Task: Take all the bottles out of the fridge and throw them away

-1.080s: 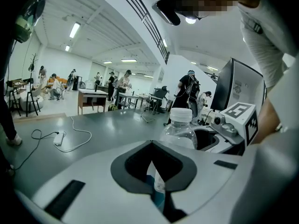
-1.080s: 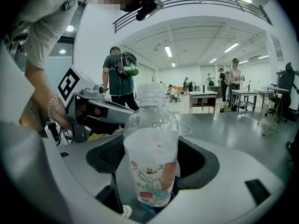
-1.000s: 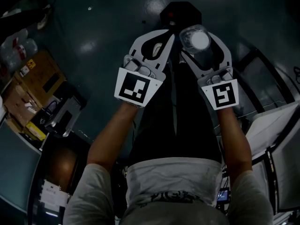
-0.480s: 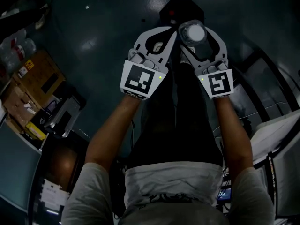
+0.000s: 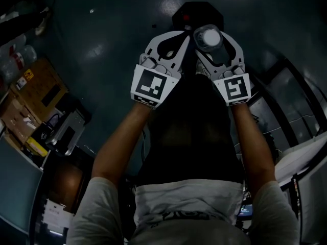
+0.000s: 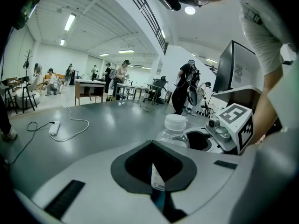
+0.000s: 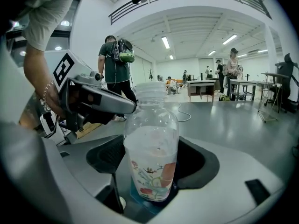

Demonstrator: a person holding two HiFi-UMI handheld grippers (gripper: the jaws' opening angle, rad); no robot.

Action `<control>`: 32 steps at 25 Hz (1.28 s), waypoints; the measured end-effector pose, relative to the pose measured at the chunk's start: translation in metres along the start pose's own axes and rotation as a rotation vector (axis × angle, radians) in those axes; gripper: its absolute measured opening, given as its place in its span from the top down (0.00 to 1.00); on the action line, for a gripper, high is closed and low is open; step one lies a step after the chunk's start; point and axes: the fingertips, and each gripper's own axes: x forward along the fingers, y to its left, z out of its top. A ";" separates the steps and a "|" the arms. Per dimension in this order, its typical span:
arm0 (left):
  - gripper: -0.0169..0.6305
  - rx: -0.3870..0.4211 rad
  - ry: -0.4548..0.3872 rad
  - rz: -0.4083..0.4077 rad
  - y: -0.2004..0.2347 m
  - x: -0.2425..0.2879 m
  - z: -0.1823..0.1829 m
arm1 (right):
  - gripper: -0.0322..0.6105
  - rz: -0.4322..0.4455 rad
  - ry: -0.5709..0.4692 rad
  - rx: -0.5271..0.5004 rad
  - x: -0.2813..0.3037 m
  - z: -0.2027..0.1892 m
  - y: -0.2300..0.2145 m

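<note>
The right hand-held gripper [image 5: 212,30] has its jaws closed around a clear bottle [image 5: 209,37] with a white cap, held upright above the dark floor [image 5: 102,34]. The left hand-held gripper [image 5: 180,34] sits just beside it with its jaws almost together and nothing between them. Below both lies a black thing [image 5: 196,14] whose kind is unclear. Boxes [image 5: 30,101] crowd the floor's left edge and white frames [image 5: 301,157] the right, with bare floor ahead. The right gripper view alone shows the bottle's [image 7: 152,157] printed label. The left gripper view shows the bottle [image 6: 175,127] past its tips, a cable [image 6: 70,127] on wide open floor, and desks [image 6: 88,85] far back.
</note>
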 end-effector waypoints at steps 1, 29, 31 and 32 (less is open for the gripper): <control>0.95 0.000 0.000 0.002 0.001 0.003 -0.004 | 0.38 -0.004 0.011 0.016 0.001 -0.006 -0.001; 0.95 0.032 0.035 -0.017 0.029 0.051 -0.095 | 0.38 -0.050 0.094 0.075 0.052 -0.110 -0.026; 0.95 0.035 0.034 -0.020 0.028 0.047 -0.089 | 0.38 -0.063 0.077 0.071 0.046 -0.102 -0.026; 0.95 0.036 0.033 -0.020 0.029 0.044 -0.086 | 0.38 -0.066 0.069 0.070 0.044 -0.096 -0.026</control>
